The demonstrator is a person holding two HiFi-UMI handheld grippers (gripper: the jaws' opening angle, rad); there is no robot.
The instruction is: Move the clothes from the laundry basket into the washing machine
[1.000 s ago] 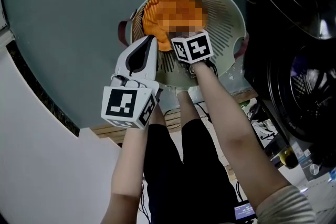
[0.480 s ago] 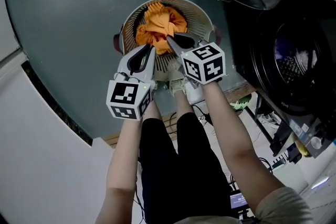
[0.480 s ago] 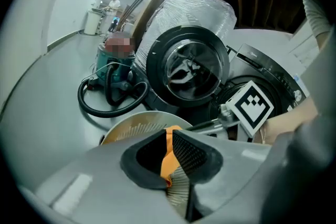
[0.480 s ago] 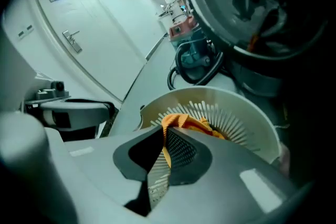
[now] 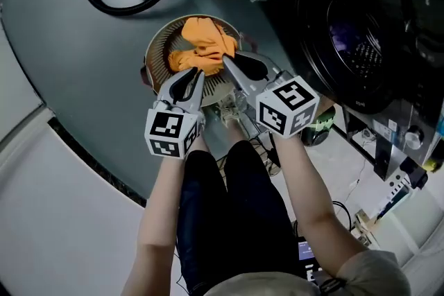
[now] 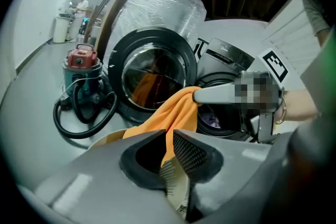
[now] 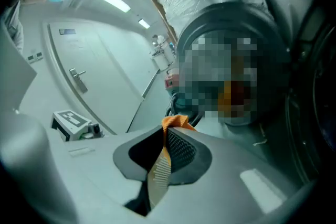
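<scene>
A black hose (image 5: 132,0) curls at the floor's far left, with bare grey floor (image 5: 69,66) open beside the laundry basket (image 5: 154,46). Over the basket's near rim, the left gripper (image 5: 199,73) and the right gripper (image 5: 225,60) each pinch the orange garment (image 5: 201,45), jaws narrow on its cloth. The washing machine (image 5: 354,31) stands open at the right.

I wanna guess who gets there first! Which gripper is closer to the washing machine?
Right. The right gripper hangs just left of the washing machine in the head view; the left gripper is farther left, both clamping the orange cloth.
</scene>
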